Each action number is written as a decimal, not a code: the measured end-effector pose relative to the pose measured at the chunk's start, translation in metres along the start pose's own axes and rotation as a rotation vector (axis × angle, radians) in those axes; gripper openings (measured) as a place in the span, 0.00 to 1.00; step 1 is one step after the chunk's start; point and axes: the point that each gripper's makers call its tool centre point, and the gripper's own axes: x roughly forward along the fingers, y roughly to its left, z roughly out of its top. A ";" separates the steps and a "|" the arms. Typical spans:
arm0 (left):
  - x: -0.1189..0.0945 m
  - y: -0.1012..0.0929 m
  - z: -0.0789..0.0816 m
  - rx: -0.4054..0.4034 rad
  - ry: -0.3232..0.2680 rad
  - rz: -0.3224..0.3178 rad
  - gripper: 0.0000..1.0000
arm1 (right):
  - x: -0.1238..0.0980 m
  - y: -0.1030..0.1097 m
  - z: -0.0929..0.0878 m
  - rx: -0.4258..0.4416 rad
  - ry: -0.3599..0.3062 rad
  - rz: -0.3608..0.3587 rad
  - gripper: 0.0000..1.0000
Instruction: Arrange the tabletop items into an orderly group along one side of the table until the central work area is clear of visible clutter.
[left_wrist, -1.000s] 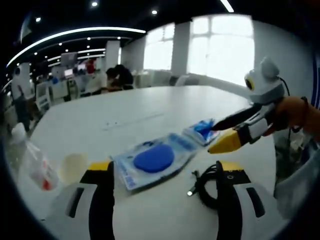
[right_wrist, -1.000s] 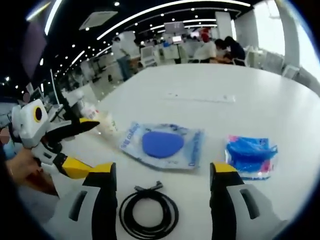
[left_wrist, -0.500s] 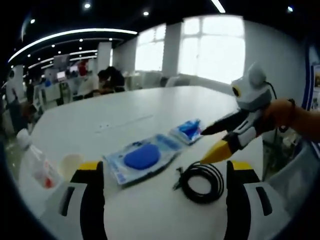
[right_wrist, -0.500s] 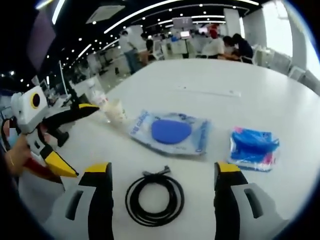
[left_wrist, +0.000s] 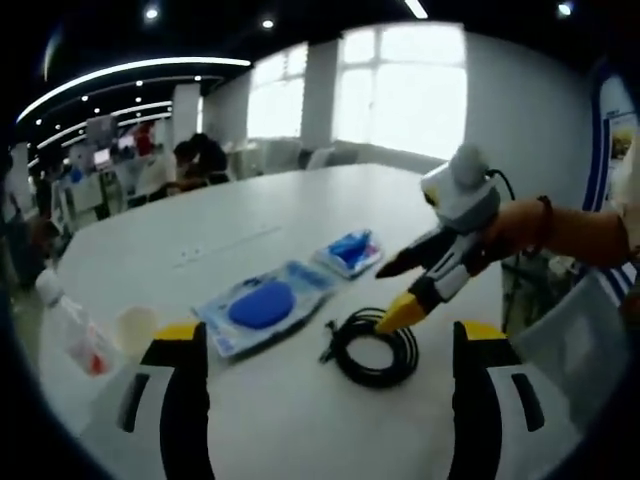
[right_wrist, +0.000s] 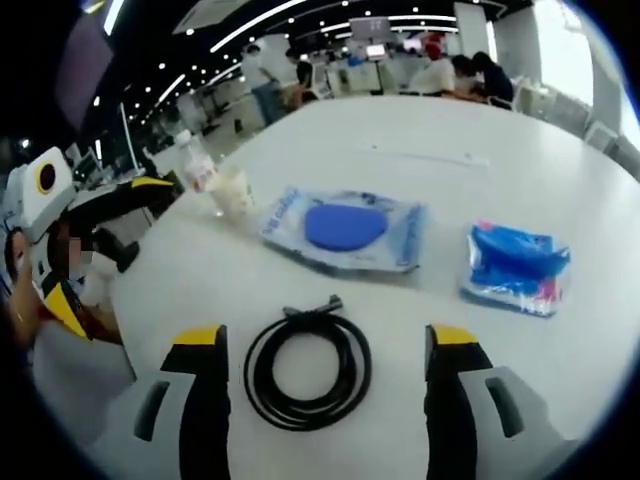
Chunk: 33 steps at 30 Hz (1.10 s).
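Left gripper (left_wrist: 320, 350) is hovering over the white round table (left_wrist: 300, 210), yellow-tipped jaws spread wide, nothing between them. Right gripper (right_wrist: 325, 350) is doing the same, jaws wide apart, framing the black coiled cable (right_wrist: 308, 368), which is lying flat on the table near its edge. In the left gripper view the right gripper (left_wrist: 400, 295) is coming in from the right, held in a hand (left_wrist: 530, 230), its yellow lower tip sitting just over the cable (left_wrist: 372, 347). Beyond the cable, the clear plastic pouch holding a blue oval pad (right_wrist: 345, 228) is lying flat; the crinkled blue packet (right_wrist: 515, 268) is sitting beside it, apart. A clear plastic bottle with a red label (right_wrist: 198, 165) and a small translucent cup (right_wrist: 232, 192) are standing close together near the table's edge.
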 end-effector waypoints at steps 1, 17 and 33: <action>-0.001 -0.001 0.000 -0.002 -0.001 -0.001 1.00 | 0.001 0.000 -0.001 -0.001 0.002 0.000 0.78; -0.017 -0.006 -0.015 0.020 0.030 0.010 1.00 | 0.023 -0.008 -0.028 -0.025 0.064 -0.014 0.56; -0.027 -0.005 -0.025 -0.020 0.040 0.037 1.00 | 0.036 -0.013 -0.039 -0.042 0.119 -0.059 0.26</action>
